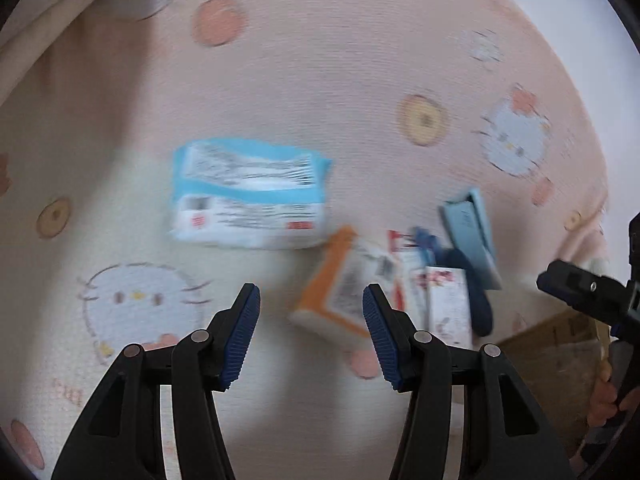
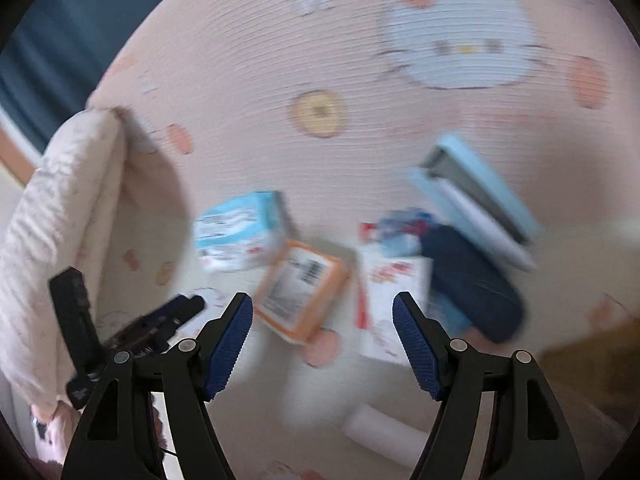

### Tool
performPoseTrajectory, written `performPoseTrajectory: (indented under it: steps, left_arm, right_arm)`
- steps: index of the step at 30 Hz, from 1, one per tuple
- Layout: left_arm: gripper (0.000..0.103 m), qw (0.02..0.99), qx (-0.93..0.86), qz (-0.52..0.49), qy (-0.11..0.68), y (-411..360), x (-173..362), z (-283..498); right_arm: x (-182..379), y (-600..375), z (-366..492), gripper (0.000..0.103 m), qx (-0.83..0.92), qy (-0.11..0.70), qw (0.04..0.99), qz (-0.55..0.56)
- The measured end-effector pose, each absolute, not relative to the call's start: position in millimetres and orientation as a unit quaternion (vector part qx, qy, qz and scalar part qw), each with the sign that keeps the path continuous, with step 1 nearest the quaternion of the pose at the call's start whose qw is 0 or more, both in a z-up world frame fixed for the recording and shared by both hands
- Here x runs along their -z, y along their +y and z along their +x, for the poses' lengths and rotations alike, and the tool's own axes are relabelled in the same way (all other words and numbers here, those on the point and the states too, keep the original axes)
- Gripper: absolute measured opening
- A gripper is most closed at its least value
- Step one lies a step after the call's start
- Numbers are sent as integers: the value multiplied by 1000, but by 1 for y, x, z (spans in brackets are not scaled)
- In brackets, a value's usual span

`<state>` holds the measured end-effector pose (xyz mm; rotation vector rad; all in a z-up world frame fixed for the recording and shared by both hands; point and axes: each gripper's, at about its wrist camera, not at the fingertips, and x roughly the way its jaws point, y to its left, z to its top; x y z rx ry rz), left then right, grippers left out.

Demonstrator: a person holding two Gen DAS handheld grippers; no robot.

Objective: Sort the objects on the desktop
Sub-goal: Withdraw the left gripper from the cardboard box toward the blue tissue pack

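Observation:
Both views are blurred. A blue-and-white tissue pack [image 1: 248, 196] [image 2: 240, 232] lies on a pink cartoon-print cloth [image 1: 320, 60]. Beside it lie an orange-edged pack [image 1: 340, 288] [image 2: 300, 288], a white printed box [image 1: 446, 304] [image 2: 390, 300], a dark navy case [image 2: 472, 284] [image 1: 476, 292] and a light blue case [image 1: 472, 236] [image 2: 476, 192]. My left gripper [image 1: 311, 332] is open and empty, just short of the orange pack. My right gripper [image 2: 322, 344] is open and empty, above the orange pack and the white box.
A white cylinder [image 2: 384, 434] lies near the front in the right wrist view. A brown cardboard box [image 1: 556, 360] [image 2: 592, 368] stands at the right. The other gripper shows at the edge of each view, at the right of the left wrist view [image 1: 576, 292] and the left of the right wrist view [image 2: 160, 320]. The cloth folds up at the left [image 2: 60, 240].

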<state>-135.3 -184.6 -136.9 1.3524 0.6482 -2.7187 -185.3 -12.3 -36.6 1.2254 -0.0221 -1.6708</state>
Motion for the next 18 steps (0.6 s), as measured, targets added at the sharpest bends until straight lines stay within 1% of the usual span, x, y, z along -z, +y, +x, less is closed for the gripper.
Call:
performPoseTrajectory:
  steps: [2, 5, 7, 9, 13, 15, 18]
  left_arm:
    - [58, 35, 872, 438, 216, -201, 144, -134]
    - [58, 66, 866, 445, 221, -224, 155, -135]
    - [58, 86, 863, 456, 201, -237, 161, -146]
    - [58, 91, 865, 457, 186, -244, 164, -155]
    - [58, 77, 866, 451, 202, -254, 167, -171]
    - [58, 65, 865, 450, 213, -258, 167, -177]
    - [58, 70, 862, 450, 225, -267, 170, -188]
  right_arm:
    - [39, -32, -182, 71, 691, -1, 527, 496]
    - [43, -59, -178, 71, 697, 32, 540, 471]
    - [48, -73, -177, 71, 697, 48, 532, 479]
    - [53, -84, -179, 71, 688, 38, 534, 491]
    - [68, -103, -182, 71, 649, -22, 559, 515]
    - [78, -118, -184, 71, 641, -18, 556, 529]
    - [90, -146, -183, 71, 630, 22, 554, 544]
